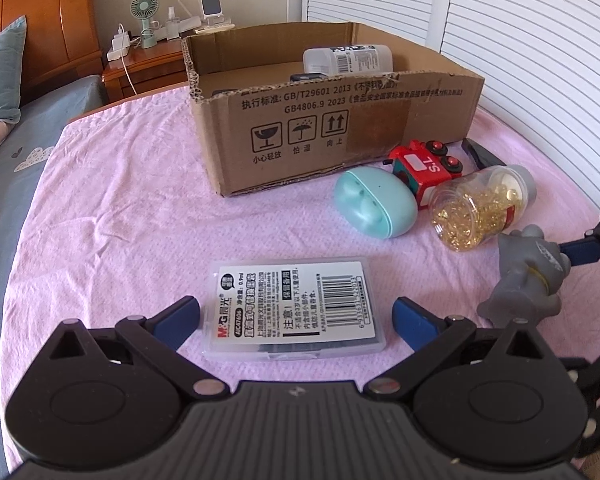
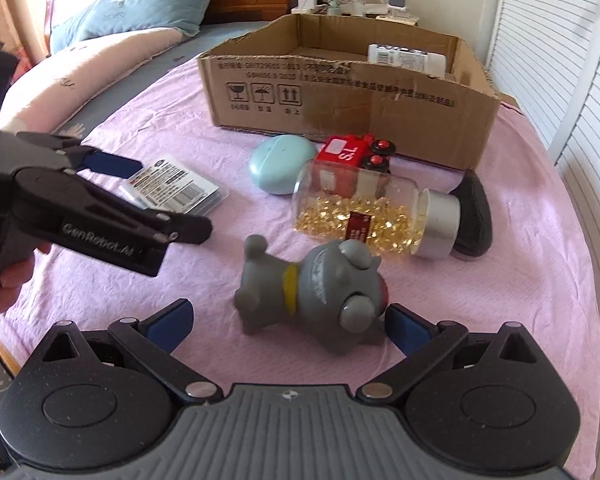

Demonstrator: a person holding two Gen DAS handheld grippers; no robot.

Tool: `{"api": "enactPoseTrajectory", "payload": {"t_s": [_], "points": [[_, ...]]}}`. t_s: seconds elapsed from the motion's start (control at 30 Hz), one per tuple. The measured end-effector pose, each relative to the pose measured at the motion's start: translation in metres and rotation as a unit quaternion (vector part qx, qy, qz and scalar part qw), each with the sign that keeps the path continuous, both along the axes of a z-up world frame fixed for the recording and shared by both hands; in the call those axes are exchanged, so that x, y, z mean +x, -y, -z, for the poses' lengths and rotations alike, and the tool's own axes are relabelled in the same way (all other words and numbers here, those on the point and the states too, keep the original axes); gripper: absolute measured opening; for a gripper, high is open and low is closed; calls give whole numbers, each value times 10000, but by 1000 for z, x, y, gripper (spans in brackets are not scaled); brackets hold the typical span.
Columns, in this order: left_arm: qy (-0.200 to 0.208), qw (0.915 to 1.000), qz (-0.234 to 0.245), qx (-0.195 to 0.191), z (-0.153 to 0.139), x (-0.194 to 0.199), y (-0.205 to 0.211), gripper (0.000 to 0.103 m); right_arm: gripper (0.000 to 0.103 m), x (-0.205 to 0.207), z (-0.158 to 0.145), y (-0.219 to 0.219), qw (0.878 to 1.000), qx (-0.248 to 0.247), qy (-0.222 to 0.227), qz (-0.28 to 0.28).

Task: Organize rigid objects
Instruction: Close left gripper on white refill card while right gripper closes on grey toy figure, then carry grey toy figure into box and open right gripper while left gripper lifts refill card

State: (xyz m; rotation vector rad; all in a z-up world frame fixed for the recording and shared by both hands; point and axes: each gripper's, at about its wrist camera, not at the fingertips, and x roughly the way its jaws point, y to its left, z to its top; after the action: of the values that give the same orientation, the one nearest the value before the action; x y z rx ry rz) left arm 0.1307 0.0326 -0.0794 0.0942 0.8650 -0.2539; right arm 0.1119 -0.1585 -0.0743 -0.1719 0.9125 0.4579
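Observation:
My left gripper (image 1: 296, 316) is open, its jaws on either side of a flat clear plastic case (image 1: 296, 308) with a white barcode label, lying on the pink cloth. My right gripper (image 2: 288, 320) is open around a grey toy animal (image 2: 312, 292) lying on its side; the right pad touches its head. The toy also shows in the left wrist view (image 1: 528, 272). A cardboard box (image 1: 340, 120) stands at the back with a white bottle (image 1: 348, 58) inside. A mint egg-shaped case (image 1: 374, 202), a red toy train (image 1: 424, 170) and a jar of gold capsules (image 1: 480, 204) lie before the box.
A black pointed object (image 2: 474, 216) lies beside the jar's lid. The pink cloth (image 1: 120, 220) covers the bed. A pillow (image 2: 140, 0) and a nightstand with a small fan (image 1: 144, 12) are at the back left. White slatted doors (image 1: 540, 40) stand on the right.

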Motion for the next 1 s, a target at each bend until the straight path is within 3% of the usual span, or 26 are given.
{"api": "enactPoseTrajectory", "payload": {"t_s": [0.4,0.53,0.63,1.0], "points": [[-127,9998,144,40,-1,10,-3,101,92,5,-2,-5,9998,-144,-1,132],[-160,9996,218,48,-4,11,-1,92,85,7,-4,-2,9997,-105,10,202],[-213,9997,146,55,-5,11,0,92,78,9,-5,0,9996,-94,7,260],[-327,9991,251,25,-10,2,-1,92,76,1,-14,3,9999,-101,49,106]]}}
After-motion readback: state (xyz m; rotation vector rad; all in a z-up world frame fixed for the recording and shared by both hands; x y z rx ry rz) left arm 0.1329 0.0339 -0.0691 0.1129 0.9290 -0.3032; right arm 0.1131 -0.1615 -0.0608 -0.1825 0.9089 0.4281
